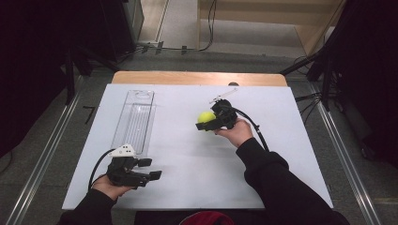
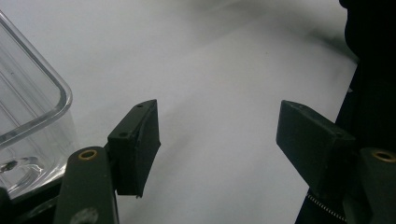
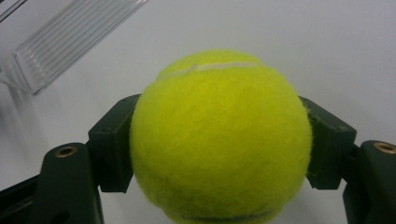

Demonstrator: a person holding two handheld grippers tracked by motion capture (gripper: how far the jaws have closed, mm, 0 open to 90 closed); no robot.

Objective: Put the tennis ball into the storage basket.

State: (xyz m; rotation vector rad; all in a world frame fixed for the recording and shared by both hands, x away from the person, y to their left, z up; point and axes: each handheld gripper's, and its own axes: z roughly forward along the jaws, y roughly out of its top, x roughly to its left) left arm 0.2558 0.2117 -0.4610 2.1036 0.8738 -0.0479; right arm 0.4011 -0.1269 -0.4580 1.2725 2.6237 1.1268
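While our right gripper (image 1: pixel 206 123) clamps the tennis ball (image 1: pixel 205 116) mid-table, our left gripper (image 1: pixel 149 169) rests wide apart near the clear tray (image 1: pixel 136 117).

White sheet (image 1: pixel 187 159) covers most of the table; bare wood edge (image 1: pixel 197 78) shows along far side. Grey floor (image 1: pixel 42 154) w/ metal rails (image 1: pixel 345 154) running along both sides of table. Black cables (image 1: pixel 309 101) on floor at far right, more cables (image 1: pixel 209 28) beyond far edge. Dark stand legs (image 1: pixel 300 64) near table's far corners. Light wooden panel (image 1: pixel 263 10) at top, past the table. Black curtain-like dark areas at far left & far right. Red item (image 1: pixel 206 218) at bottom edge, too cut off to tell what it is.
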